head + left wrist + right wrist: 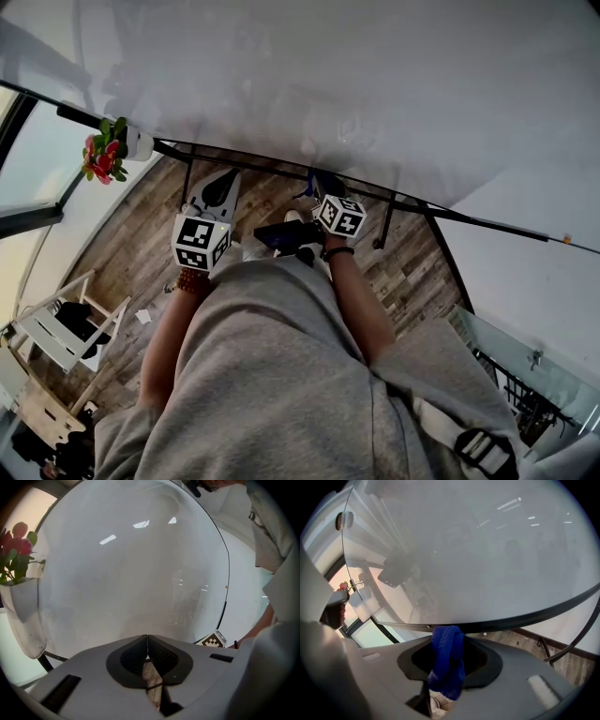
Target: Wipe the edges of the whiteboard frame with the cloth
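The whiteboard point(356, 84) fills the top of the head view, and its dark lower frame edge point(281, 169) runs across above both grippers. My right gripper point(326, 186) is shut on a blue cloth point(447, 660), which bulges out between the jaws just below the frame edge point(525, 617). My left gripper point(220, 184) is shut with nothing in it, its tips pointing at the board surface point(131, 573) close to the lower edge.
A white wall pot with red flowers point(108, 150) hangs at the board's left end, also seen as the pot point(21, 616) beside the left gripper. Below is wooden flooring point(141, 253), a white rack point(56, 328) at left and stand legs point(386, 225).
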